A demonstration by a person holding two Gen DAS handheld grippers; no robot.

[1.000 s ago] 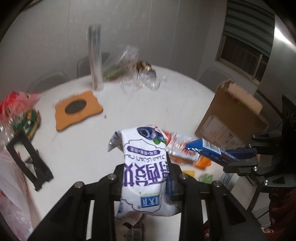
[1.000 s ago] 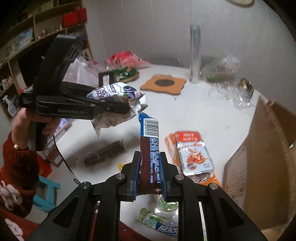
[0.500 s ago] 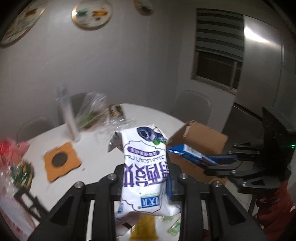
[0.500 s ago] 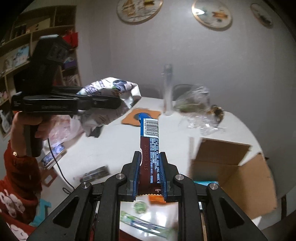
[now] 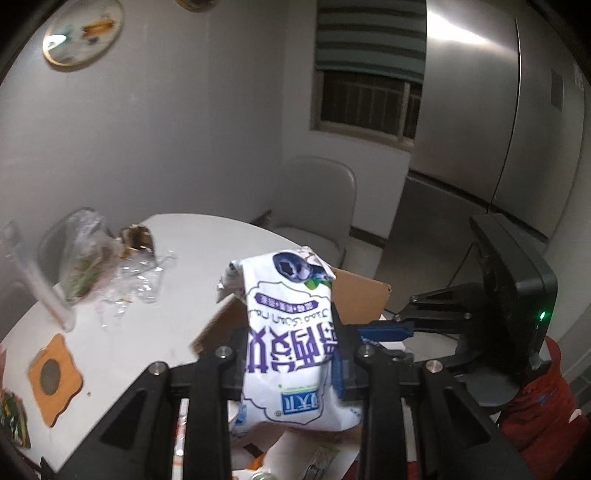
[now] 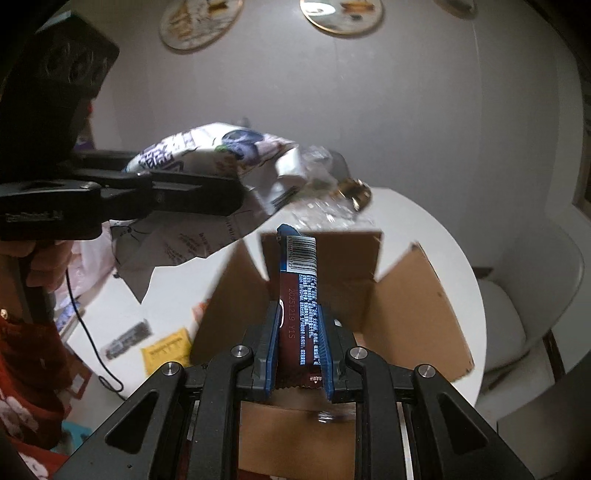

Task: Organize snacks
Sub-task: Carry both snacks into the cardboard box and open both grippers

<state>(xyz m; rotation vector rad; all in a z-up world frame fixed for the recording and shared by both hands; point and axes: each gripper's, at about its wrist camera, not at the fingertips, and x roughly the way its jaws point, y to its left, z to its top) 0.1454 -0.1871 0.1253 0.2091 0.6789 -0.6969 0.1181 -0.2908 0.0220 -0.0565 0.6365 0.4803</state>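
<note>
The left gripper point(image 5: 291, 354) is clamped on a white snack bag printed with purple characters and a blueberry picture point(image 5: 291, 332); its jaws press against both sides of the bag, which stands up between them with its crumpled top pointing away from the camera. In the right wrist view the same bag point(image 6: 207, 155) hangs at upper left, above the near left corner of the box. The right gripper point(image 6: 299, 350) has its blue-padded jaws closed narrowly on a brown and blue snack bar point(image 6: 301, 295), which sticks straight out with its barcode end far from the camera. The bar is held in the air over the open cardboard box point(image 6: 413, 306), whose flaps are spread outward. The box stands on a round white table point(image 6: 424, 229). In the left wrist view the box point(image 5: 362, 295) shows just behind the bag, with the right gripper point(image 5: 388, 328) to its right.

On the table left of the box lie a yellow packet point(image 6: 166, 350) and a dark wrapped bar point(image 6: 127, 338). Farther away sit crinkled clear plastic bags point(image 5: 107, 266), and an orange wooden coaster point(image 5: 55, 376) lies at the left edge. A white chair point(image 5: 321, 206) stands beyond the table, and a decorative plate point(image 5: 83, 31) hangs on the wall.
</note>
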